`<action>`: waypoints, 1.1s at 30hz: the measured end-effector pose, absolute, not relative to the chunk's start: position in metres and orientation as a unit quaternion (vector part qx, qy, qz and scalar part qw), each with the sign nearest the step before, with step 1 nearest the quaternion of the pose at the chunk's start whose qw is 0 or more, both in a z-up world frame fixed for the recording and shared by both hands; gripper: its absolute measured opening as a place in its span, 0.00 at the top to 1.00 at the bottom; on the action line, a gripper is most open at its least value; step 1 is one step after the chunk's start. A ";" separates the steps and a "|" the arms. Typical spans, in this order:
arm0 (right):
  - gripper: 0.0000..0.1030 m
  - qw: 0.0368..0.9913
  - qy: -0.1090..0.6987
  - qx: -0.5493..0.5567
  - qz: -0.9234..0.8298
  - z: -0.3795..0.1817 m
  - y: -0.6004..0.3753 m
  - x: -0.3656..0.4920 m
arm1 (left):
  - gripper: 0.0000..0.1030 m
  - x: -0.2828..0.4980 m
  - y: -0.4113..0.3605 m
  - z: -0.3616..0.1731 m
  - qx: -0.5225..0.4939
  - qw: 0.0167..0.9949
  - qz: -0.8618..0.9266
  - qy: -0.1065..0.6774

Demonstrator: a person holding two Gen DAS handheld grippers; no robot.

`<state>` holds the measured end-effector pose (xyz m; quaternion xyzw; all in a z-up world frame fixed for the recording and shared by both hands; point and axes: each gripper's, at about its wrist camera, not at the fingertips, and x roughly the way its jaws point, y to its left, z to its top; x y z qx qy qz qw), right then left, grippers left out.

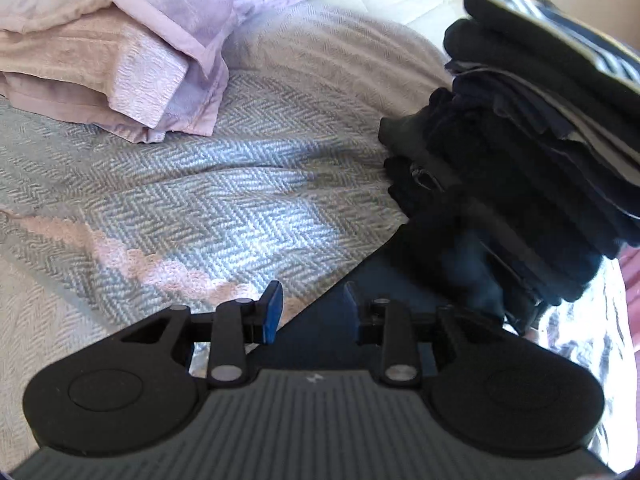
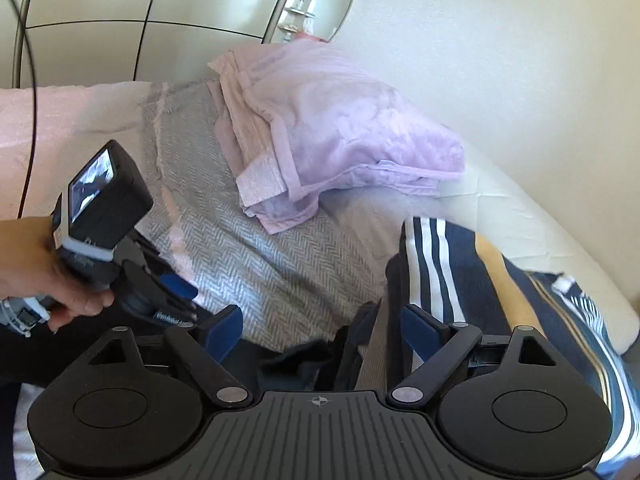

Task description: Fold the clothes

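A stack of folded dark clothes (image 1: 532, 160) sits on the bed at the right, topped by a navy garment with white and yellow stripes (image 2: 460, 276). A flat dark navy garment (image 1: 360, 300) lies under my left gripper (image 1: 312, 312), whose blue pads are apart with nothing between them. My right gripper (image 2: 320, 328) is open above the dark garment's edge (image 2: 304, 364), beside the stack. The left gripper also shows in the right wrist view (image 2: 176, 296), held in a hand low over the bed.
A grey herringbone bedspread (image 1: 224, 184) covers the bed. A pile of folded lilac and pink linen (image 1: 132, 52) lies at the far side, also in the right wrist view (image 2: 328, 136). A white wall and wardrobe doors (image 2: 120, 8) stand behind.
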<state>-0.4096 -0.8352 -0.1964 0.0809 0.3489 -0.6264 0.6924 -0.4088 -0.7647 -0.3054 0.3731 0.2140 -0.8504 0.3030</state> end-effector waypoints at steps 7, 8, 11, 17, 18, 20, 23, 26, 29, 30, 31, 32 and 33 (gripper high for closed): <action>0.14 0.735 0.340 0.101 -0.578 -0.216 -0.793 -0.400 | 0.65 -0.325 -0.706 -0.291 0.385 0.367 -0.809 0.251; 0.14 0.742 0.339 0.105 -0.568 -0.219 -0.787 -0.398 | 0.65 -0.311 -0.694 -0.292 0.390 0.380 -0.798 0.258; 0.14 0.773 0.333 0.115 -0.527 -0.241 -0.790 -0.388 | 0.65 -0.275 -0.657 -0.297 0.402 0.415 -0.765 0.284; 0.14 0.747 0.367 0.150 -0.533 -0.321 -0.876 -0.376 | 0.64 -0.201 -0.577 -0.289 0.399 0.492 -0.701 0.327; 0.14 0.723 0.391 0.140 -0.553 -0.333 -0.888 -0.377 | 0.64 -0.189 -0.564 -0.288 0.400 0.506 -0.689 0.330; 0.14 0.669 0.451 0.107 -0.581 -0.354 -0.898 -0.378 | 0.63 -0.164 -0.536 -0.284 0.403 0.534 -0.663 0.335; 0.14 0.655 0.474 0.080 -0.583 -0.358 -0.885 -0.378 | 0.61 -0.130 -0.500 -0.279 0.408 0.574 -0.619 0.346; 0.14 0.682 0.474 0.045 -0.556 -0.342 -0.844 -0.368 | 0.60 -0.105 -0.464 -0.273 0.420 0.593 -0.586 0.360; 0.14 0.737 0.446 0.052 -0.505 -0.320 -0.793 -0.350 | 0.60 -0.084 -0.425 -0.268 0.427 0.600 -0.565 0.373; 0.14 0.755 0.437 0.068 -0.484 -0.314 -0.774 -0.343 | 0.60 -0.079 -0.411 -0.267 0.428 0.600 -0.562 0.377; 0.14 0.772 0.428 0.085 -0.463 -0.308 -0.756 -0.335 | 0.60 -0.074 -0.394 -0.266 0.428 0.598 -0.560 0.382; 0.14 0.786 0.420 0.105 -0.442 -0.304 -0.737 -0.329 | 0.60 -0.069 -0.377 -0.265 0.427 0.596 -0.558 0.388; 0.14 0.795 0.417 0.131 -0.421 -0.303 -0.718 -0.323 | 0.59 -0.064 -0.358 -0.264 0.424 0.595 -0.556 0.395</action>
